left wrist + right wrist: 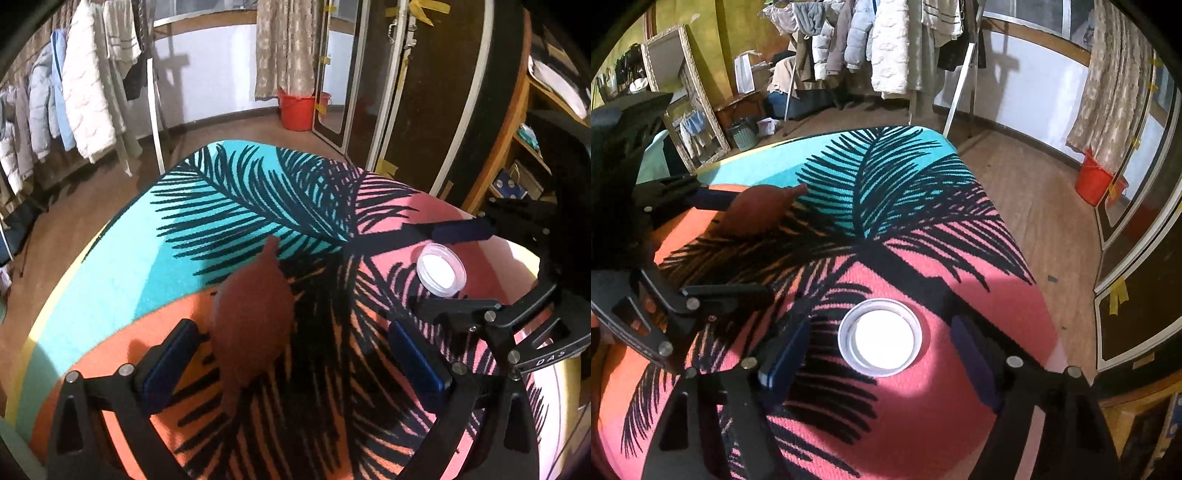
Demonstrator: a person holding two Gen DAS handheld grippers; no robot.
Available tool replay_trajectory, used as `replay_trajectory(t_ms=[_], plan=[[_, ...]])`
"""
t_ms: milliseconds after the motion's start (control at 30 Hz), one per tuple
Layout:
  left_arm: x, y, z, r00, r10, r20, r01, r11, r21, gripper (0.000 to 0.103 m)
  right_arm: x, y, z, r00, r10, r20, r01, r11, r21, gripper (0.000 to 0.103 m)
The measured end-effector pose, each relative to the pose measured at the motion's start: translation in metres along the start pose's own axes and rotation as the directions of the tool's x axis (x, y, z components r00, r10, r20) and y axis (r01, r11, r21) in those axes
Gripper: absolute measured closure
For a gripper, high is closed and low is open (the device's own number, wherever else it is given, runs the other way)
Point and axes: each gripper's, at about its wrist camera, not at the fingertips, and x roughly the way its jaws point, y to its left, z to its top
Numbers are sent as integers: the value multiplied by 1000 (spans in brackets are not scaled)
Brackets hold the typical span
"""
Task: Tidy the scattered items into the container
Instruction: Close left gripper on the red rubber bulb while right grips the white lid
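Palm-print cloth (229, 206) covers table, teal at 11 o'clock, pink at 3 o'clock in left view.
Left gripper (295, 354): jaws spread, nothing pinched; brown bulb (251, 325) lies between pads, just beside left pad (168, 363), tip toward 12 o'clock.
Right gripper (882, 365): jaws spread, straddling white lid (880, 338), pads apart from rim.
Lid at 2 o'clock from bulb, well apart.
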Motion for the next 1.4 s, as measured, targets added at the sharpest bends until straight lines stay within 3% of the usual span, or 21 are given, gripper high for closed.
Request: replay_trajectory(t_ms=[167, 333, 500, 667, 733, 1400], plan=[[6, -2, 3, 999, 32, -21, -32, 999, 23, 1, 0, 0, 2, 1000, -4, 1, 4, 1000, -7, 39], [5, -5, 5, 999, 52, -11, -52, 998, 25, 12, -2, -2, 2, 1000, 0, 2, 0, 1000, -10, 56], [6, -6, 8, 999, 54, -6, -54, 998, 22, 24, -3, -1, 1, 1000, 4, 3, -4, 1000, -18, 59], [4, -2, 9, 998, 59, -1, -59, 998, 12, 51, -4, -1, 0, 1000, 9, 8, -9, 1000, -18, 60], [4, 0, 9, 998, 61, 0, -61, 998, 9, 55, -4, 0, -1, 1000, 14, 13, -14, 1000, -23, 60], [3, -4, 8, 997, 76, -6, -76, 996, 40, 60, -13, 3, -5, 999, 14, 33, -12, 999, -50, 60]])
